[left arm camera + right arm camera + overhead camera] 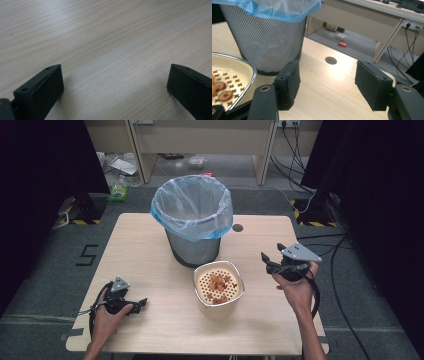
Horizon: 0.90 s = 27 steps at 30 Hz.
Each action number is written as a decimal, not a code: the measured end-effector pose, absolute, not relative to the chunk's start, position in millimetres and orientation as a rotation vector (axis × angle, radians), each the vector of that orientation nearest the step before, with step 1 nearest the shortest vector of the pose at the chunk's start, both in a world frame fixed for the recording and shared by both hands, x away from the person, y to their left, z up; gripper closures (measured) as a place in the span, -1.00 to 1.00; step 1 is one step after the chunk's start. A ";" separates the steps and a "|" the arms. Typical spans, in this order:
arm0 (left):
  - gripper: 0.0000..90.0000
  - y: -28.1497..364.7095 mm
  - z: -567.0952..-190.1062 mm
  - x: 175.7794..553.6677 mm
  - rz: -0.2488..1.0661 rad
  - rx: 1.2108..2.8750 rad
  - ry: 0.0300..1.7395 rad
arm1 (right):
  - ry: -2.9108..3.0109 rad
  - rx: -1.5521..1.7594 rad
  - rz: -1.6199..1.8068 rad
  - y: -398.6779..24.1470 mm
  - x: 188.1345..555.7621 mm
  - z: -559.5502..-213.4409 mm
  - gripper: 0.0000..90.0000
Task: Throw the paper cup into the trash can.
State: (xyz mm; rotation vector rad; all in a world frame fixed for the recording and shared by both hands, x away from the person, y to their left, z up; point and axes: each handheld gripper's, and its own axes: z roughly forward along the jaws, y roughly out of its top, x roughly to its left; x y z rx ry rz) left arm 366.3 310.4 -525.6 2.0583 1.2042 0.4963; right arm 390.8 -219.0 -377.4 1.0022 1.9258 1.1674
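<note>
Desk: pale wood grain. Bin behind bowl: grey mesh w/ light-blue liner. Bowl: cream, cross-shaped holes, steel rim; reddish-brown bits inside.

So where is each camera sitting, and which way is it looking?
High view: above the person's side, looking forward and down on the table, bin and strainer bowl; forearms and both hands show.
Left gripper view: on the left gripper, facing bare tabletop; open jaws show.
Right gripper view: on the right gripper, facing bin and bowl; open jaws show.
Shared: high and right gripper views both show bin and bowl.
</note>
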 end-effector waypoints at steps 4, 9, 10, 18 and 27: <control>-1.00 310.4 -525.7 366.2 0.496 2.057 1.203 | 1.950 1.030 1.141 -220.1 384.7 -404.0 -0.18; -1.00 310.6 -525.7 366.2 0.495 2.058 1.203 | 1.994 1.076 1.112 -220.5 379.1 -438.0 -0.18; -1.00 310.5 -525.7 366.1 0.495 2.058 1.203 | 2.008 1.089 1.107 -221.1 379.0 -443.3 -0.18; -1.00 310.5 -525.7 366.1 0.495 2.056 1.204 | 2.074 1.171 1.022 -226.5 373.9 -471.7 -0.24; -1.00 310.7 -525.7 365.9 0.495 2.057 1.202 | 2.191 1.237 0.931 -229.2 362.7 -494.0 -0.28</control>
